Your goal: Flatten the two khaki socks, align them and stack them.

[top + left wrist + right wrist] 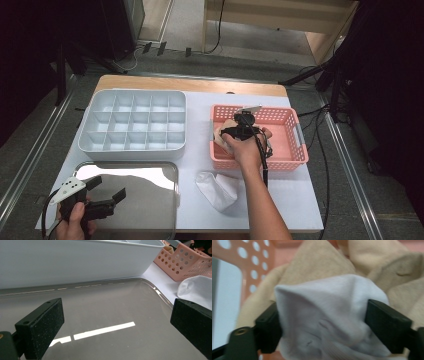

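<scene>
My right gripper [231,134] reaches down into the pink basket [292,116] at the right of the table. In the right gripper view its jaws [323,322] press from both sides on a bunched white cloth [324,305], which lies on top of beige cloths [319,262] in the basket. My left gripper [107,187] hovers low over the shiny metal tray [150,200] at the front left. It stands open [117,322] with nothing between its jaws. Another white cloth [217,189] lies on the table in front of the basket.
A white compartment box [132,120] with several empty cells stands behind the tray, its side wall [75,260] close ahead of the left gripper. The basket's perforated wall [185,262] and the loose white cloth [197,287] show to that gripper's right.
</scene>
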Available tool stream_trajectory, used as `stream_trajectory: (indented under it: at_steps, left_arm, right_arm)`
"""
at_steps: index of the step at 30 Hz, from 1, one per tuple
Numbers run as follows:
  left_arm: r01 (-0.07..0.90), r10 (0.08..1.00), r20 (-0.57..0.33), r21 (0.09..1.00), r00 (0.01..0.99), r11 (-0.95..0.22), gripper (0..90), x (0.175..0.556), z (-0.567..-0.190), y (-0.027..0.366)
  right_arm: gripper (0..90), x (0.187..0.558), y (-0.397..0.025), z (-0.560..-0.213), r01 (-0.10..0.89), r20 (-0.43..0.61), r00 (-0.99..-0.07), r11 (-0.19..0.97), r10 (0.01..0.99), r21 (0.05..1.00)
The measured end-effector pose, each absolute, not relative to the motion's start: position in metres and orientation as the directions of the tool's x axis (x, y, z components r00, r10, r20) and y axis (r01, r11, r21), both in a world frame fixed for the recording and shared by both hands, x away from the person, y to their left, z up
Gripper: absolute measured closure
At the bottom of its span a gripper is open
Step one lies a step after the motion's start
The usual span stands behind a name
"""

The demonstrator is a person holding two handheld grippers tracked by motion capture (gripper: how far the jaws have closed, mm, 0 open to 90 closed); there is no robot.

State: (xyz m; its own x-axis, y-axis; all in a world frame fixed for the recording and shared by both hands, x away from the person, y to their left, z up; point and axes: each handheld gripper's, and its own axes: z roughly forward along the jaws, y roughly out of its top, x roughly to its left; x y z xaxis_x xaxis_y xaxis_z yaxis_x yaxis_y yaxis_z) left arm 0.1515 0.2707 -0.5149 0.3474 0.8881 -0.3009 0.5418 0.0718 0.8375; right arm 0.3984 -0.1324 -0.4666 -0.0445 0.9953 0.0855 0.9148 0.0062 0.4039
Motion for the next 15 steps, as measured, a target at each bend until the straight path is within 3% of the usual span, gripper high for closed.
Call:
stream_trajectory:
  at_steps: [6,7,11,15]
  left_arm:
    - [0.538,0.889,-0.300,0.840,0.346,0.074,0.0,0.152,-0.515,0.272]
    - [0.538,0.889,-0.300,0.840,0.346,0.074,0.0,0.152,-0.515,0.272]
    - [0.539,0.891,-0.297,0.839,0.344,0.072,0.0,0.153,-0.515,0.271]
    - [0.538,0.890,-0.296,0.840,0.346,0.070,0.0,0.152,-0.515,0.272]
  right_arm:
    - [55.1,0.397,-0.138,-0.465,0.929,0.066,-0.087,0.057,0.994,0.366]
    - [55.1,0.397,-0.138,-0.465,0.929,0.066,-0.087,0.057,0.994,0.366]
    - [73.7,0.393,-0.144,-0.465,0.933,0.090,-0.132,0.093,0.987,0.349]
    - [80.4,0.388,-0.151,-0.463,0.921,0.127,-0.159,0.101,0.979,0.375]
